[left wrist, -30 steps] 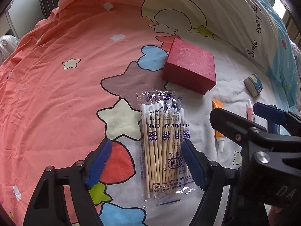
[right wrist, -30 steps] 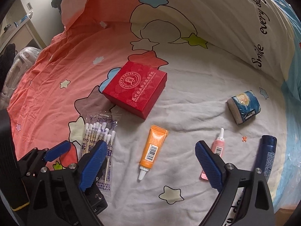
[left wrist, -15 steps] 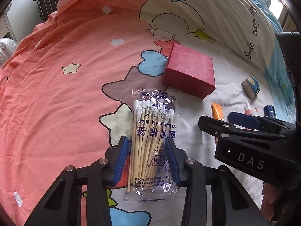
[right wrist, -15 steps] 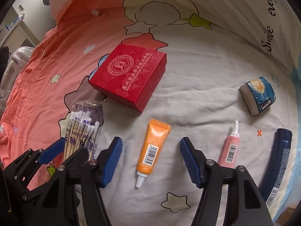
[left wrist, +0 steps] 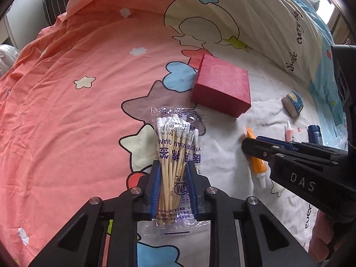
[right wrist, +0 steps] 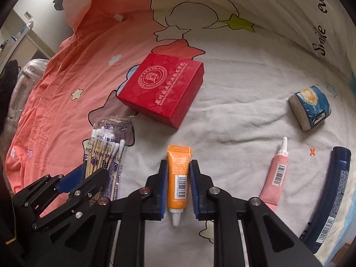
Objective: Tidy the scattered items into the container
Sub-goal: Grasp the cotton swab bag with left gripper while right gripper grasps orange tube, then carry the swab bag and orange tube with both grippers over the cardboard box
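On the bed, over a cartoon-print duvet (right wrist: pixel 244 115), both grippers point steeply down at scattered toiletries. Change since a second ago: both sets of jaws stood wide apart, straddling their targets; both have just been closing and now have contact.

Left gripper (left wrist: pixel 173 189): blue pads pinch the lower half of the cotton swab packet (left wrist: pixel 175 151), the plastic bunched between them. Clenched on the packet, which lies flat on the duvet, not lifted.

Right gripper (right wrist: pixel 179 189): pads pressed against both sides of the orange tube (right wrist: pixel 179 175), nozzle pointing toward the camera. Grasping the tube, which lies on the cover.

Meaning for task: two items appear secured at once; the next step is likely lift and carry. The red box (right wrist: pixel 164 89), presumably the container, sits just beyond both, lid shut, so it looks as if it needs opening first. Nothing is stowed yet.

Ungrasped: pink tube (right wrist: pixel 277 173), dark blue tube (right wrist: pixel 331 195), small blue-wrapped pack (right wrist: pixel 310 106), all right of the orange tube.

Legible text: packet reads "YI YONG MIAN QIAN", "10cm", with Chinese characters. Gripper body reads "DAS". Duvet reads "Smile every day", partly cropped. The box carries a round seal and Chinese lettering, too small to read. Barcodes show on the tubes.
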The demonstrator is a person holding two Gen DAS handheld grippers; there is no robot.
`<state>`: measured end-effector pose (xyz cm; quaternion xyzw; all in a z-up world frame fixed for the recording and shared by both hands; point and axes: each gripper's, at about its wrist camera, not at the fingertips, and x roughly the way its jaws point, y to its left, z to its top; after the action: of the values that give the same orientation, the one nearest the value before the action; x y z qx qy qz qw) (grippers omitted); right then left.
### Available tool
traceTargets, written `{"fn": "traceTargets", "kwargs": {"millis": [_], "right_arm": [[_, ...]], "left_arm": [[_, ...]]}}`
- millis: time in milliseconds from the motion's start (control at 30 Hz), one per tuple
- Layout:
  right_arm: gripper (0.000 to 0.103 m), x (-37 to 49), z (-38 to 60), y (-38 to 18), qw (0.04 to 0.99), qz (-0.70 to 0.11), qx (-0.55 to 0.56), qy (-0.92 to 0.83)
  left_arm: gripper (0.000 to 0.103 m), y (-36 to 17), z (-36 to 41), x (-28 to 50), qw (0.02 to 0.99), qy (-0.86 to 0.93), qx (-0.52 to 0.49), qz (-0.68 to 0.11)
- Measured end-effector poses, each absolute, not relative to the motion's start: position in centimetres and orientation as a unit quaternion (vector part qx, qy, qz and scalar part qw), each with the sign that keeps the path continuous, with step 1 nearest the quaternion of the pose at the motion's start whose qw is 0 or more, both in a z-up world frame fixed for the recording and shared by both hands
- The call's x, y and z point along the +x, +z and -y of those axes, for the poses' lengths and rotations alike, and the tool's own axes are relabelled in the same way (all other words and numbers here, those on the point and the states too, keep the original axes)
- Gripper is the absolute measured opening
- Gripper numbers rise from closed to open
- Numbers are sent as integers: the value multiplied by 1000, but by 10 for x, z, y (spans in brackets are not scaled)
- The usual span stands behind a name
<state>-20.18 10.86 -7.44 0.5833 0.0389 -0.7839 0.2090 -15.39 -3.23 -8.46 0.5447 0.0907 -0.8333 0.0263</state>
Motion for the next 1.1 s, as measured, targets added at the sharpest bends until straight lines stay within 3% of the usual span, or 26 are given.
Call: {"fn": "traceTargets", "kwargs": {"millis": [600,1100], "right_arm": [[18,-184,-114,-38,207,-44,558,-802],[18,-158,-129,-3,202,-35,539,-817]], "left_arm": [[12,-54,33,-150,20,-842,533,-82],[11,-18,20,-138,7,-850,522,-67]]}}
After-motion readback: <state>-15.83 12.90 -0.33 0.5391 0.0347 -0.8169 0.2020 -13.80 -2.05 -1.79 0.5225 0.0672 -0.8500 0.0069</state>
